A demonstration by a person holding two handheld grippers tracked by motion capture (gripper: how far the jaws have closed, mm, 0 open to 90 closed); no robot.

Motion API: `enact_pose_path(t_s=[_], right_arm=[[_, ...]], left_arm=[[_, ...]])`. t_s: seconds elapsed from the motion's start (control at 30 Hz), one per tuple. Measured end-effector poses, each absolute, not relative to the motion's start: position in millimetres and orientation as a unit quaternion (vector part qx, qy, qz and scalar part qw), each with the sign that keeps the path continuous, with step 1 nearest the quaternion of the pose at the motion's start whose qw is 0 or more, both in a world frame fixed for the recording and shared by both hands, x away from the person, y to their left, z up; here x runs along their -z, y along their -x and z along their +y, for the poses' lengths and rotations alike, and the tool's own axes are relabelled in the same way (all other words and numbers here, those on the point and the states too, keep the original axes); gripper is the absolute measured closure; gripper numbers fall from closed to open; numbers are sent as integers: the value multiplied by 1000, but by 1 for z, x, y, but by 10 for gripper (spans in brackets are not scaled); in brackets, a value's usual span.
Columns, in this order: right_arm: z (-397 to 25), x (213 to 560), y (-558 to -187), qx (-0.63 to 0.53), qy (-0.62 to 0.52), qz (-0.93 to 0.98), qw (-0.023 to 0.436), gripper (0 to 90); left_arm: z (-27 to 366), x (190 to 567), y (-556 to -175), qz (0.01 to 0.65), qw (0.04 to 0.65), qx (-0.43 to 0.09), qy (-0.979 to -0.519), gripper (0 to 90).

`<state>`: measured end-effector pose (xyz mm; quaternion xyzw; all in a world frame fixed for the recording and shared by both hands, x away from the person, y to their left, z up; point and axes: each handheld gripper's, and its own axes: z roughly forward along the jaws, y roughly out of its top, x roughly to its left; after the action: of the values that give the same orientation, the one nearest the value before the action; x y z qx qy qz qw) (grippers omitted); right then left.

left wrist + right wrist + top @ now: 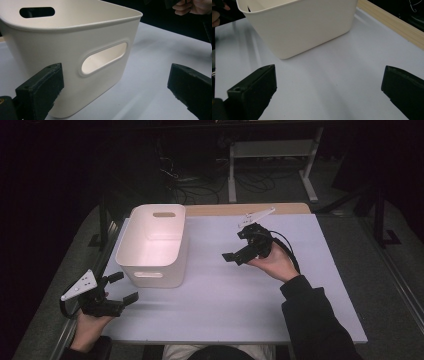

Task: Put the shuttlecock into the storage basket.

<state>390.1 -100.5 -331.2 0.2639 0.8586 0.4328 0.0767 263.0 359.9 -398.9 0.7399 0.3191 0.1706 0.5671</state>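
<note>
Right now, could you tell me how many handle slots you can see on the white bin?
2: one slot in the bin's near wall, facing the left gripper, and one slot in the far wall. The side walls look plain.

I see a dim room: grey floor [370, 270], tangled cables [200, 185], and a white metal frame [272, 150] behind the tabletop [225, 290].

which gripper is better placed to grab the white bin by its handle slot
Left, probably. The left gripper is open just off the white bin's near wall, and its view faces the handle slot. The right gripper, also open, faces a plain side wall across bare table.
</note>
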Motion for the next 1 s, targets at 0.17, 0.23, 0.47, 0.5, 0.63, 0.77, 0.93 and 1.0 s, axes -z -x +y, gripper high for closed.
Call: enact_pose_path(t_s=[0.17, 0.23, 0.47, 0.5, 0.63, 0.77, 0.93, 1.0], right_arm=[[-106, 336, -386, -433, -265, 858, 79, 0], [-109, 338, -385, -433, -265, 858, 81, 0], [-118, 343, -382, -435, -272, 855, 81, 0], [-119, 344, -381, -435, -271, 855, 82, 0], [-126, 346, -377, -437, -273, 853, 85, 0], [-132, 348, -376, -437, -278, 851, 85, 0], [-138, 351, -373, -438, -281, 849, 87, 0], [-141, 352, -371, -439, -283, 848, 87, 0]], left_arm=[[360, 399, -263, 318, 567, -171, -740, 3], [360, 399, -263, 318, 567, -170, -740, 3], [360, 399, -263, 319, 567, -171, -740, 3], [360, 399, -263, 319, 567, -171, -740, 3], [361, 399, -262, 319, 567, -172, -740, 3], [360, 399, -262, 319, 567, -171, -740, 3], [360, 399, -262, 319, 566, -171, -740, 3], [360, 399, -262, 319, 567, -171, -740, 3]])
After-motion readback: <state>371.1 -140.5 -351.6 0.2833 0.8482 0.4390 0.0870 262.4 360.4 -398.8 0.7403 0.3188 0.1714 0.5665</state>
